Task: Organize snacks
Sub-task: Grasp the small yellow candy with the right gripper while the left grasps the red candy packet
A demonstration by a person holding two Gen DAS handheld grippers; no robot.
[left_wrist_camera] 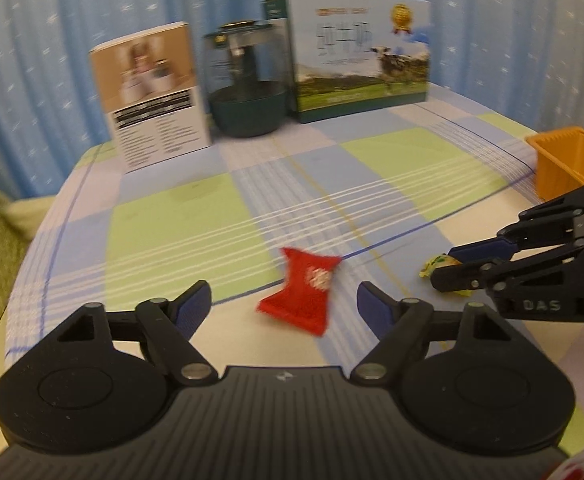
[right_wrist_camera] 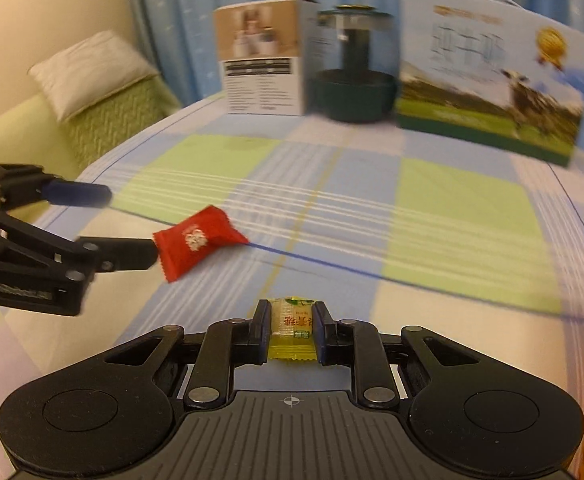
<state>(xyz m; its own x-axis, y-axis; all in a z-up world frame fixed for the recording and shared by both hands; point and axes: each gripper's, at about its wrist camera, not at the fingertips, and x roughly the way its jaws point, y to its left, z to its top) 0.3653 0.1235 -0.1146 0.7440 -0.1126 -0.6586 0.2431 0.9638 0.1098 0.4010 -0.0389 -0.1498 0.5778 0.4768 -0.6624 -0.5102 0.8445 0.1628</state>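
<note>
On the checked cloth [left_wrist_camera: 372, 168], the right gripper [right_wrist_camera: 292, 330] pinches a yellow candy [right_wrist_camera: 292, 328]; the left gripper [left_wrist_camera: 283, 300] gapes around a red packet [left_wrist_camera: 304, 292], ungrasped. Neither is yet in the orange bin [left_wrist_camera: 564, 160].

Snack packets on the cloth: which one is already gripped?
The yellow packet, clamped between the right gripper fingers; the red packet lies free.

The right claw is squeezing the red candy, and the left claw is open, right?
Not quite. The right claw is squeezing the yellow candy, not the red one; the right wrist view shows it. The red candy lies on the cloth in front of the left claw, which is open.
</note>
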